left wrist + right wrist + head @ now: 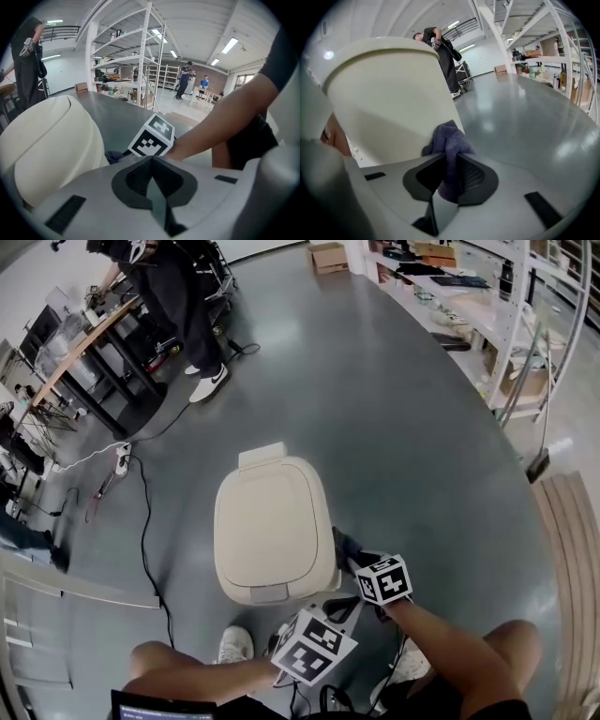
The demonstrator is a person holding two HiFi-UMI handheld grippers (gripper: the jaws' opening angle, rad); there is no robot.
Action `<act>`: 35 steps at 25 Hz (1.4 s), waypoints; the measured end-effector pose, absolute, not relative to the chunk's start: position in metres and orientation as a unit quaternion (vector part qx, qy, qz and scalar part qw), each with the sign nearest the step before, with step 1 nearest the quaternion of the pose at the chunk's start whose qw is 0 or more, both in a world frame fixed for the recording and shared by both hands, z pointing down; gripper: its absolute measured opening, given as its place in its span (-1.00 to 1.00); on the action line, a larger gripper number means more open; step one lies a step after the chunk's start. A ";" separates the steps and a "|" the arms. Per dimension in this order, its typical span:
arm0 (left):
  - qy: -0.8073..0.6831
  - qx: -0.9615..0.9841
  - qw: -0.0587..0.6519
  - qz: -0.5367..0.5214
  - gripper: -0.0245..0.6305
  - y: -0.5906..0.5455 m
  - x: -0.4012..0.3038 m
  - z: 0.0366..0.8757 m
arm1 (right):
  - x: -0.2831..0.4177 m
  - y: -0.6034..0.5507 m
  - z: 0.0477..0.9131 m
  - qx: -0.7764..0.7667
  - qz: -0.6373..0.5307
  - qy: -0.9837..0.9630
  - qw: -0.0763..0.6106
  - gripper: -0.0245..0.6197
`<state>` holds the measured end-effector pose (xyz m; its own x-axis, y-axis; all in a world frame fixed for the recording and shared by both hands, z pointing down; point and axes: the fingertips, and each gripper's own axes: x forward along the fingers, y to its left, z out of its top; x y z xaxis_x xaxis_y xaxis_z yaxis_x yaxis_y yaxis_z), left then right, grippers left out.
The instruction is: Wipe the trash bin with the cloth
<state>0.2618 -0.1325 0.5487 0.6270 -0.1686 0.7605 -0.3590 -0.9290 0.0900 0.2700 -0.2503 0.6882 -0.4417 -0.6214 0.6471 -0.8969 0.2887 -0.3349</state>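
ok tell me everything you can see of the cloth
The dusky purple cloth looks soft and fleecy, like microfibre. It is bunched into a crumpled wad, not spread flat. The right tool is shut on its middle: one fold sticks out past the jaws and the rest is tucked between them. That fold appears to press against the side wall of the cream plastic trash bin, well below the lid. Its unfolded size cannot be told.
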 end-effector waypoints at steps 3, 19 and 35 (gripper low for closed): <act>-0.140 0.896 0.117 0.404 -0.92 -0.132 0.270 0.547 | 0.287 -0.267 0.665 0.500 0.298 -0.791 0.188 -0.71; -0.137 0.902 0.087 0.400 -0.92 -0.120 0.278 0.539 | 0.292 -0.309 0.571 0.503 0.309 -0.806 0.028 -0.71; -0.123 0.880 0.134 0.439 -0.92 -0.117 0.273 0.591 | 0.270 -0.317 0.670 0.468 0.398 -0.781 0.113 -0.71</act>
<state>0.2730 -0.1174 0.5911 0.5838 -0.0988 0.8059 -0.3338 -0.9340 0.1273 0.2704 -0.3172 0.6700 -0.5361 -0.6408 0.5496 -0.8213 0.2454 -0.5150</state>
